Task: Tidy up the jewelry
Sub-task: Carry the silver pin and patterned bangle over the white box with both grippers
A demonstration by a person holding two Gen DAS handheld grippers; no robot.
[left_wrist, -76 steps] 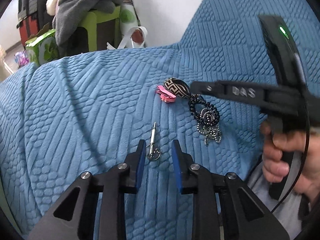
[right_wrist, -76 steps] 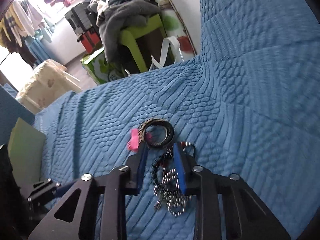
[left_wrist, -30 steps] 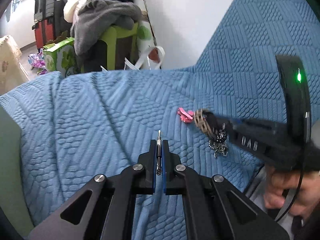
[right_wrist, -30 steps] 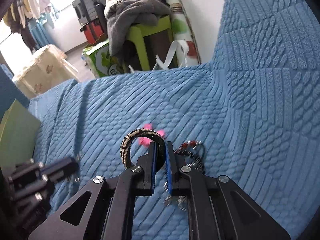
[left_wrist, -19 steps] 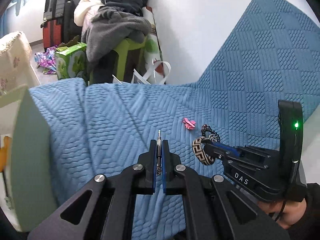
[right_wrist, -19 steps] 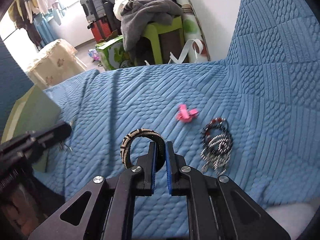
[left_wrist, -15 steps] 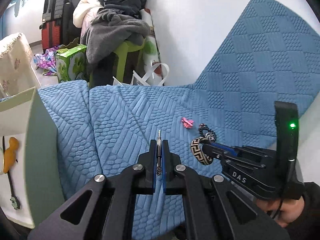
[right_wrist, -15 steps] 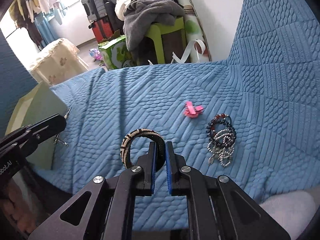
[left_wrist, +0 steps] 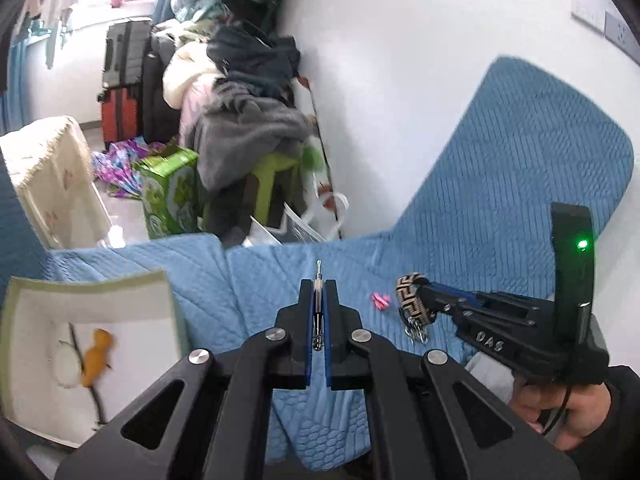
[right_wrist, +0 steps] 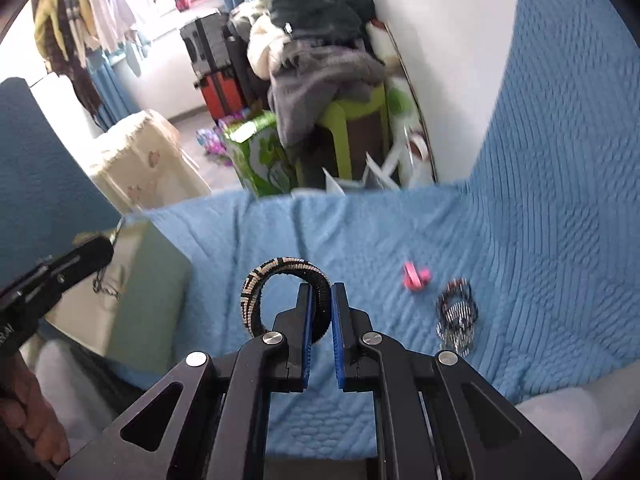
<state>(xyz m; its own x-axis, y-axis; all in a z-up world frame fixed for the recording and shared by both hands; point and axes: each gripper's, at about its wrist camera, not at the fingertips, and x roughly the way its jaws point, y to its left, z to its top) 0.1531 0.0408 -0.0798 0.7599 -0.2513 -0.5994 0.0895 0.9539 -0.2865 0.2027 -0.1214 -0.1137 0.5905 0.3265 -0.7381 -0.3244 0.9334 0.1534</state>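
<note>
1. Since the earlier frames both grippers have lifted well off the blue cover (left_wrist: 500, 184). The pile left on it looks way smaller now, and a green-rimmed box (left_wrist: 86, 292) has slid into the lower left of the left wrist view.
2. That box shows a white inside with an orange charm (left_wrist: 96, 356) on it. In the right wrist view it sits at mid left.
3. Right gripper (right_wrist: 320, 312), bottom centre of its own view, is clamped onto a woven bangle (right_wrist: 280, 266) that stands up above the pads.
4. Left gripper (left_wrist: 319, 312), bottom centre of its view, is pinched tight on a thin metal pin (left_wrist: 318, 280), tip poking up.
5. Beaded bracelets (right_wrist: 456, 316) lie on the cover at mid right.
6. A pink clip (right_wrist: 416, 276) sits just left of them, not touching.
</note>
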